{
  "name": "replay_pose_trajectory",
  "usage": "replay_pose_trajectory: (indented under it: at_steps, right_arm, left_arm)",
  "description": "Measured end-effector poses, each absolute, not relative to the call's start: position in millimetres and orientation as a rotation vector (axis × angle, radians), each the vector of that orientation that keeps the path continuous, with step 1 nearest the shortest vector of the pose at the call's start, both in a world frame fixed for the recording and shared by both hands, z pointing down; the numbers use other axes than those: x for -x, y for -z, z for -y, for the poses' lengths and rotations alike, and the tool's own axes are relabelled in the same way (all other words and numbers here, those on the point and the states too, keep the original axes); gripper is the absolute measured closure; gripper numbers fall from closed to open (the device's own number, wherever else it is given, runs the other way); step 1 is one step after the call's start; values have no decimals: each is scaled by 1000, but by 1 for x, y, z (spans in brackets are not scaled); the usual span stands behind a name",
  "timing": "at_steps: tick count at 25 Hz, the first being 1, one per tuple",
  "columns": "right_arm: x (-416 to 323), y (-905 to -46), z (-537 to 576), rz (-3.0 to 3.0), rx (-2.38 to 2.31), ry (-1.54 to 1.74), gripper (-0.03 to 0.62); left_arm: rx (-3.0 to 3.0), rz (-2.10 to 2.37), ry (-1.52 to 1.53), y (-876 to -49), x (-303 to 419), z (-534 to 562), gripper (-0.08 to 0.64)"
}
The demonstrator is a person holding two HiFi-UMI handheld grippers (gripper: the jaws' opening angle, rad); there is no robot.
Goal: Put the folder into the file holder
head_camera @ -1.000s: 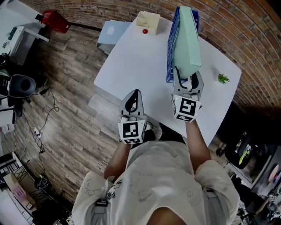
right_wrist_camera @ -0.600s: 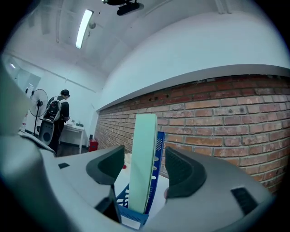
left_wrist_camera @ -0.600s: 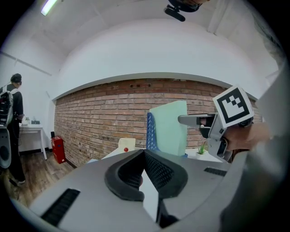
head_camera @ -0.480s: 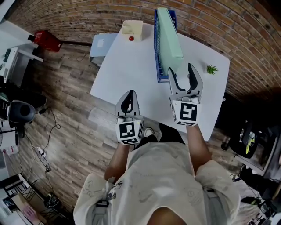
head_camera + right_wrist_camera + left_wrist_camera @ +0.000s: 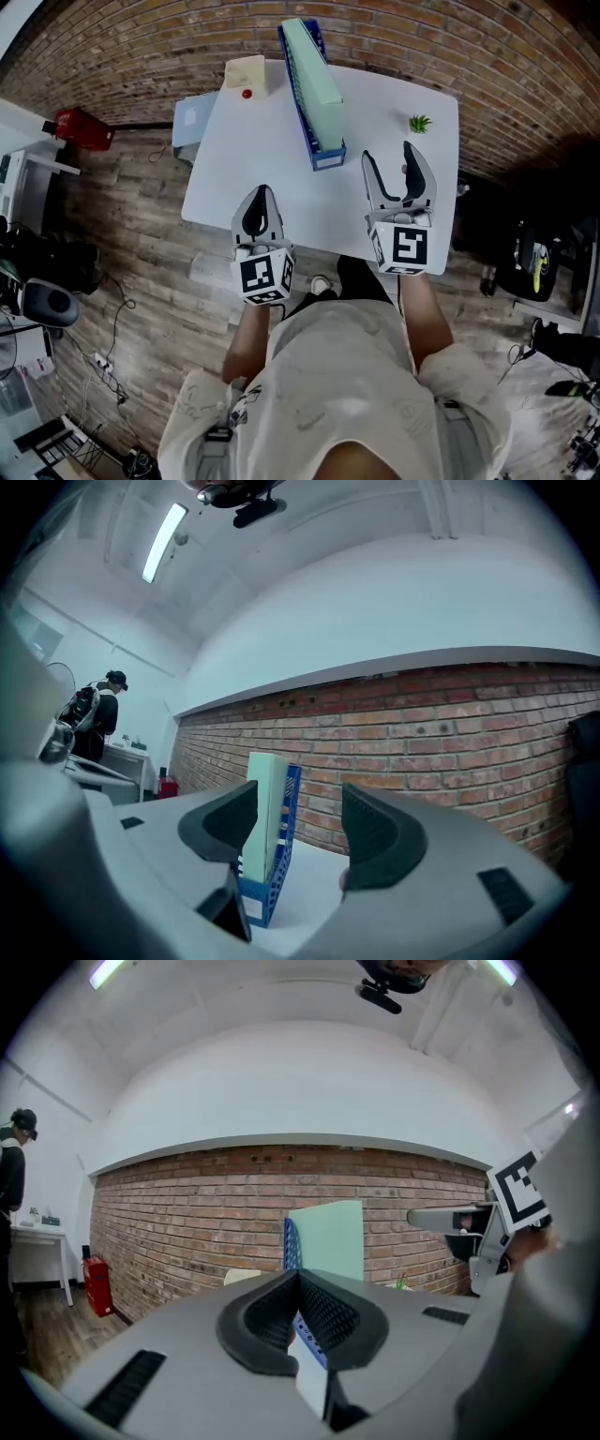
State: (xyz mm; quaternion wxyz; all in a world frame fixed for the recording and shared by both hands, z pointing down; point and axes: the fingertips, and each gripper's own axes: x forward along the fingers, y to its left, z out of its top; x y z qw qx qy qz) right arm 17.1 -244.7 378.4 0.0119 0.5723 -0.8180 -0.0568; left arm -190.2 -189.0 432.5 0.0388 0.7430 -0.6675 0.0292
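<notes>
Left gripper (image 5: 260, 199): nearest to me, over the table's near edge; jaws pressed together with nothing between them.
Right gripper (image 5: 392, 173): beside it to the right, jaws spread wide and empty.
Folder (image 5: 312, 67): pale green, standing on edge inside the file holder, ahead of the right gripper and a little to its left, clear of both jaws.
File holder (image 5: 327, 159): blue mesh, long and narrow, its near end just ahead of the open jaws.
Step in hand: I judge the folder is already seated, so what is left is a clean retreat. I would leave the right jaws wide and draw straight back, never sideways, because a knock on the near end could tip the tall, narrow holder.
Table (image 5: 234, 150): white and mostly bare under both grippers.
Plant (image 5: 419, 123): small and green, ahead of the right gripper, well apart from the holder.
Cream box (image 5: 245, 72): far ahead of the left gripper at the table's back edge, a red knob just beside it.
Room: wood plank floor to the left, a brick wall (image 5: 450, 714) behind the table, a person (image 5: 97, 719) standing far off to the left.
</notes>
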Motion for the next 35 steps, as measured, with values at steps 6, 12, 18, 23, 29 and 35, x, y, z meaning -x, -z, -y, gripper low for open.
replay_pose_trajectory:
  at_steps: [6, 12, 18, 23, 29, 35]
  right_arm:
    - [-57, -399, 221, 2456, -1854, 109, 298]
    - [-83, -420, 203, 2382, -1900, 28, 301]
    - [-90, -426, 198, 2365, -1910, 8, 301]
    - [-91, -427, 198, 2363, -1912, 8, 301]
    - [-91, -427, 200, 2349, -1905, 23, 330]
    - [-88, -429, 201, 2350, -1896, 19, 492]
  left_arm:
    - [-2326, 2033, -79, -426, 182, 186, 548]
    - [-2367, 2005, -123, -432, 175, 184, 548]
    - [-2399, 1967, -129, -433, 163, 185, 548]
    - [-2408, 1956, -131, -434, 160, 184, 548]
    - [-2408, 1950, -126, -432, 157, 188, 548]
    - [-2423, 1933, -115, -429, 151, 189, 548]
